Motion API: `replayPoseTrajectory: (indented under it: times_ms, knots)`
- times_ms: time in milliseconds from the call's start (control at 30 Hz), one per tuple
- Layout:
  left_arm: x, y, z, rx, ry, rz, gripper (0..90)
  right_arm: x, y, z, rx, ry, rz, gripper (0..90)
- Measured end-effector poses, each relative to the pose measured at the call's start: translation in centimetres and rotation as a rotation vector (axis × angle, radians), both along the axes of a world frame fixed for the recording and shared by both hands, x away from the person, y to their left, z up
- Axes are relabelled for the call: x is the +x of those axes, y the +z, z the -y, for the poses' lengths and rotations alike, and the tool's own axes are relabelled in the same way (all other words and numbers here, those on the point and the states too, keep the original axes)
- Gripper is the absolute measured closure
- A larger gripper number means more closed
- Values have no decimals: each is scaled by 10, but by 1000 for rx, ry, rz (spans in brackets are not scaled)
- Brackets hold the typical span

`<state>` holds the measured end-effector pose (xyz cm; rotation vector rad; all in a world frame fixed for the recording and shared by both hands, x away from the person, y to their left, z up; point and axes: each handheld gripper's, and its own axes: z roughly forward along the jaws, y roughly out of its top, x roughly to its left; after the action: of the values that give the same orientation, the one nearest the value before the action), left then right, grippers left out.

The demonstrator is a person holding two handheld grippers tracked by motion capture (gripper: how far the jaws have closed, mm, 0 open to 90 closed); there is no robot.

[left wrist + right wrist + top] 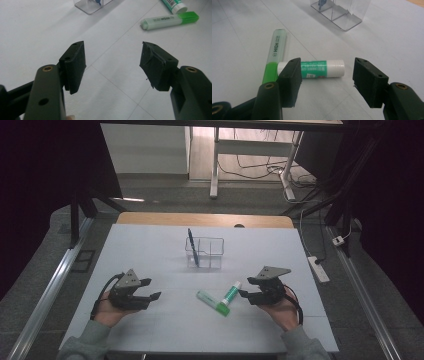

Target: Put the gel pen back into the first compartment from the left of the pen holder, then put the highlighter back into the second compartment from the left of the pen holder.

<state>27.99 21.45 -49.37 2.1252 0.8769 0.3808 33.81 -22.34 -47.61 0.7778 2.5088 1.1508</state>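
Note:
A green highlighter (pixel 212 302) (pixel 170 20) (pixel 274 53) lies flat near the table's front, its cap end touching a green-and-white glue stick (pixel 231 292) (pixel 174 5) (pixel 322 68). Behind them stands a clear divided pen holder (pixel 204 252) (pixel 91 5) (pixel 340 12) with a blue pen (pixel 193 247) upright in it. My right gripper (pixel 243 294) (pixel 325 80) is open just right of the glue stick, nothing between its jaws. My left gripper (pixel 152 290) (pixel 112 66) is open at the front left, well clear of the highlighter, with bare table between its jaws.
A white sheet (pixel 150 250) covers the table, with a wooden edge (pixel 205 219) at the far side. A white power strip (pixel 318 268) lies on the floor to the right. Desk legs and cables stand beyond the table.

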Motion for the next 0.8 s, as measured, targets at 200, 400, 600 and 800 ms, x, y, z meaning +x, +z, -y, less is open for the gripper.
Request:
replayPoseTrajectory:
  times_ms: [200, 400, 600, 800]
  knots:
    - [5, 0, 6, 16, -15, 0, 367, 0, -1, 3, 0, -8, -6, 399]
    - [8, -1, 16, 49, -51, 0, 370, -2, 0, 7, -5, -18, -2, 399]
    - [9, 0, 21, 57, -74, 1, 379, -2, -1, 9, -2, -18, -10, 398]
    - [9, 1, 20, 57, -78, -2, 379, -3, 0, 6, -4, -10, -13, 397]
